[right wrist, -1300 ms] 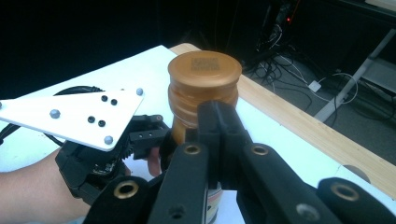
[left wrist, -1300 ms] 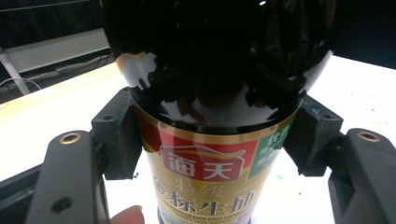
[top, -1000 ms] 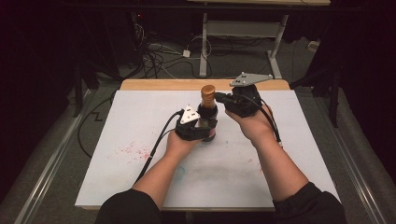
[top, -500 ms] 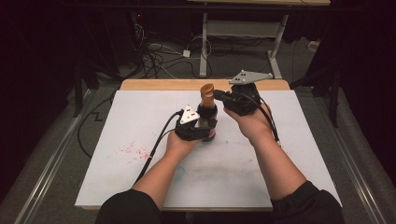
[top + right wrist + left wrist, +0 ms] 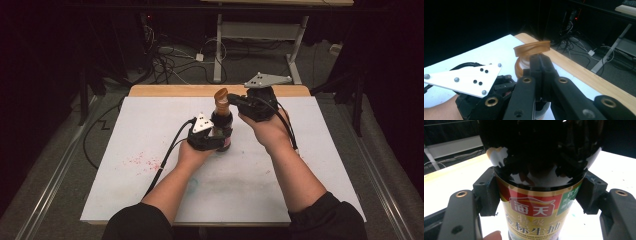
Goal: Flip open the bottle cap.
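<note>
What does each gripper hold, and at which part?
Left gripper clamps the dark sauce bottle around its labelled body. Right gripper is shut beside its amber flip cap; contact unclear.

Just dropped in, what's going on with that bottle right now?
The person's left gripper is clamped around the body of a dark soy sauce bottle standing on the white table. The right gripper, jaws closed, is up at the bottle's brown flip cap, which is hinged open. Both hands look steady.

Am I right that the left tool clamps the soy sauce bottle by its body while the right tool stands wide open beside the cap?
Not quite: the right tool is shut at the brown cap, as the right gripper view shows. The left tool does clamp the soy sauce bottle by its body.
</note>
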### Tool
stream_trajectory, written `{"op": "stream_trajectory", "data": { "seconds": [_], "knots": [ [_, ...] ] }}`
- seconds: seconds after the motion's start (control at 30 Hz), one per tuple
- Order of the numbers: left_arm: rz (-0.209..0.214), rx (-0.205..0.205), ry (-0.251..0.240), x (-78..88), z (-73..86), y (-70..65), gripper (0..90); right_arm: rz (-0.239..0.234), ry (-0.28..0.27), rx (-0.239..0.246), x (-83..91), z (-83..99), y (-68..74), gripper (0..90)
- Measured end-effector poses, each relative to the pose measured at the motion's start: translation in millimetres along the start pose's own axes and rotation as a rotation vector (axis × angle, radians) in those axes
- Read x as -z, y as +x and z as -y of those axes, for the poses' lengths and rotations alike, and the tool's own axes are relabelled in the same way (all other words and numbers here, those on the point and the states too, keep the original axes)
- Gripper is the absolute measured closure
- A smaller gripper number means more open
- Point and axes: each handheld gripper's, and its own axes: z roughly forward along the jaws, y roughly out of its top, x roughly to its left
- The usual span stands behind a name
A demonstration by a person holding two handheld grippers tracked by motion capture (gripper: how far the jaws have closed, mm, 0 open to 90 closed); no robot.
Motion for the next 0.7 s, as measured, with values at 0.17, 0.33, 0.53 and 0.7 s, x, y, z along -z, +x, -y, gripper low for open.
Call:
{"op": "stream_trajectory", "data": {
  "seconds": [0.17,0.33,0.53,0.7],
  "knots": [
    [-0.001,0.001,-0.002,0.1,0.2,-0.2,29.3,0.0,-0.001,0.001,0.1,-2.4,0.9,90.0],
    [-0.002,0.003,-0.006,-0.1,0.3,0.2,29.3,0.001,-0.005,0.005,-0.9,-5.0,0.6,90.0],
    [-0.001,0.003,-0.005,0.1,0.4,-0.1,29.3,0.003,-0.007,0.007,-1.8,-7.7,0.9,90.0],
    [0.0,0.001,-0.007,0.4,0.7,-0.2,29.3,0.003,-0.009,0.008,-5.1,-11.2,1.3,90.0]
  ]
}}
